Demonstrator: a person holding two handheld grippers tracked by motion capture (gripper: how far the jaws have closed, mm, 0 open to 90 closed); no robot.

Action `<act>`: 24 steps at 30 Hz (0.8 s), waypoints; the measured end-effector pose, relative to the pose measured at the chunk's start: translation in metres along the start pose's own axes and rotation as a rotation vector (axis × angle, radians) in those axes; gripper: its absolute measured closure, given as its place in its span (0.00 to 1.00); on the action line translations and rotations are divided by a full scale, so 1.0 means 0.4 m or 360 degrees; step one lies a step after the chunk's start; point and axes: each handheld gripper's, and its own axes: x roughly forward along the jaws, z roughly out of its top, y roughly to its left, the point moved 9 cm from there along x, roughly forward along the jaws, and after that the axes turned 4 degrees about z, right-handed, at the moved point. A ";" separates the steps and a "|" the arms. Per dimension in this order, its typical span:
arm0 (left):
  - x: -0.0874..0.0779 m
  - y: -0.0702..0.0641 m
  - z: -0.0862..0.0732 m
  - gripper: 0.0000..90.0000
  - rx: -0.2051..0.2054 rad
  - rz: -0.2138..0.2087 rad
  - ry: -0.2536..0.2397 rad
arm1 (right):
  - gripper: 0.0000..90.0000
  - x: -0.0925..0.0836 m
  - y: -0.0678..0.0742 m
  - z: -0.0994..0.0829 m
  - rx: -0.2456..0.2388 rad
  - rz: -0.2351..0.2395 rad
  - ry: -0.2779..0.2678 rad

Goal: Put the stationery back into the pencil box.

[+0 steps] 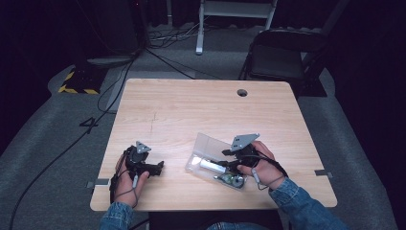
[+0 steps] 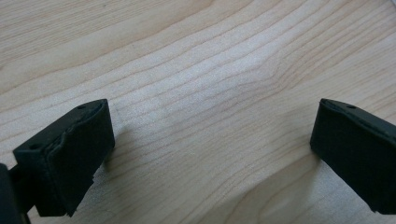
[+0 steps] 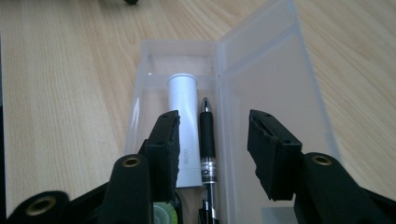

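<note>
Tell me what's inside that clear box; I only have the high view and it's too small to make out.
Observer: The right gripper view shows a white tube lying lengthwise in the clear box, with a black pen right beside it.
Operator: Is the right gripper holding either one?
Observer: No. The right gripper has its jaws apart above the pen, pads pressing on nothing.
Operator: And the lid?
Observer: The lid is open, standing up along the side of the box next to the pen.
Operator: What about my left gripper?
Observer: The left gripper is wide open over the bare wooden table, nothing between its jaws.
</note>
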 end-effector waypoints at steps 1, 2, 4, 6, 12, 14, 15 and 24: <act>0.000 0.000 0.000 0.00 0.0002 0.0000 0.0001 | 0.59 -0.007 -0.004 0.001 0.0001 -0.0012 -0.0008; 0.000 0.000 0.000 0.00 0.0002 0.0000 0.0000 | 0.58 -0.013 -0.008 0.003 0.0009 -0.0022 -0.0020; 0.000 0.000 0.000 0.00 0.0003 0.0000 0.0000 | 0.56 -0.027 -0.017 0.005 0.0019 -0.0046 -0.0041; 0.000 0.000 0.000 0.00 0.0003 0.0000 0.0000 | 0.53 -0.043 -0.029 0.006 0.0031 -0.0078 -0.0061; 0.000 0.000 0.000 0.00 0.0003 -0.0001 0.0001 | 0.48 -0.092 -0.068 0.004 0.0101 -0.0170 -0.0126; 0.000 0.000 0.000 0.00 0.0003 -0.0001 0.0000 | 0.46 -0.111 -0.083 0.001 0.0129 -0.0197 -0.0145; 0.000 0.000 0.000 0.00 0.0002 -0.0001 0.0000 | 0.45 -0.124 -0.095 -0.003 0.0150 -0.0216 -0.0153; 0.001 0.001 0.001 0.00 -0.0001 -0.0012 0.0005 | 0.35 -0.173 -0.140 -0.033 0.0279 -0.0290 -0.0177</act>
